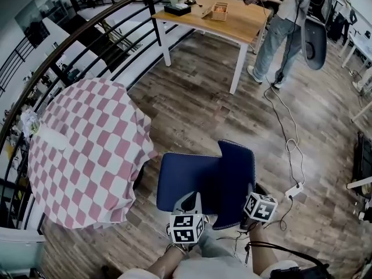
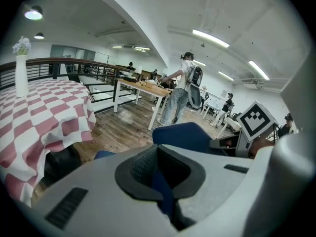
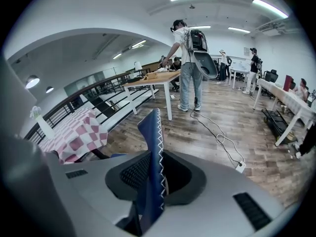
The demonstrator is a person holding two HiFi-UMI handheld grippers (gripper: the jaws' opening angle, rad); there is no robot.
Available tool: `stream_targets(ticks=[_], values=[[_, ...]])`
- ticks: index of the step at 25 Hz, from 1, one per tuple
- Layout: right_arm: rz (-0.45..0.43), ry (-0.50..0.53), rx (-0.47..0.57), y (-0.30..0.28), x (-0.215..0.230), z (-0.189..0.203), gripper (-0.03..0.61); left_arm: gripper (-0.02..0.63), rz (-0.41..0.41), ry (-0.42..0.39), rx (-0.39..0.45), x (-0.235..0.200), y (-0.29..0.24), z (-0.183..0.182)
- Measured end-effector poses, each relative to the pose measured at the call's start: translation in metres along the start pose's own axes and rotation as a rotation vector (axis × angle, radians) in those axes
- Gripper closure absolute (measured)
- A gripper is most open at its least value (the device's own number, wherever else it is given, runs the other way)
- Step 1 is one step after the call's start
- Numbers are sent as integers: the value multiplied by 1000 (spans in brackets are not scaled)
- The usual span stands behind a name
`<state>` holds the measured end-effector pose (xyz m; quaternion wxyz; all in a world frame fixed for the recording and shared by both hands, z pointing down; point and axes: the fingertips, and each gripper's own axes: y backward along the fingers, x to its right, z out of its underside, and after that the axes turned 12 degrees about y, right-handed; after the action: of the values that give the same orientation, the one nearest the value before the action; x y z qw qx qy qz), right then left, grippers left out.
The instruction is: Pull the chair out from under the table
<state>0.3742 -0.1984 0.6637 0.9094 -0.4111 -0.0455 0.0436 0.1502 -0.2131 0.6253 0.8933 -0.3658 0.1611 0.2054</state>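
Head view: chair (image 1: 189,179) stands just beside the desk (image 1: 81,150), seat at the desk's edge. Right gripper (image 3: 153,181) is clamped on the backrest's (image 1: 235,179) stitched edge. Left gripper (image 2: 163,194) pinches a blue chair edge, we can't tell which. We judge it stiff-framed, soft-padded, fairly heavy, dragging on the wood floor (image 1: 192,109). Backrest edge is the hold; pull evenly or it yaws.
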Motion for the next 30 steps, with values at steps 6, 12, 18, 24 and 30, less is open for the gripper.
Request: stream_targets(ticks=[6, 12, 18, 24, 30], values=[[-37, 34, 0, -2, -4, 1, 489, 611, -7, -1, 3, -7, 1, -2], [37, 58, 50, 11, -1, -9, 476, 611, 0, -5, 26, -8, 9, -11], [129, 209, 152, 32, -17, -44, 477, 611, -27, 5, 52, -28, 24, -20], [93, 221, 190, 40, -59, -47, 546, 611, -47, 25, 87, -49, 45, -29], [-1, 246, 189, 40, -115, -43, 558, 611, -78, 54, 120, -79, 73, -36]])
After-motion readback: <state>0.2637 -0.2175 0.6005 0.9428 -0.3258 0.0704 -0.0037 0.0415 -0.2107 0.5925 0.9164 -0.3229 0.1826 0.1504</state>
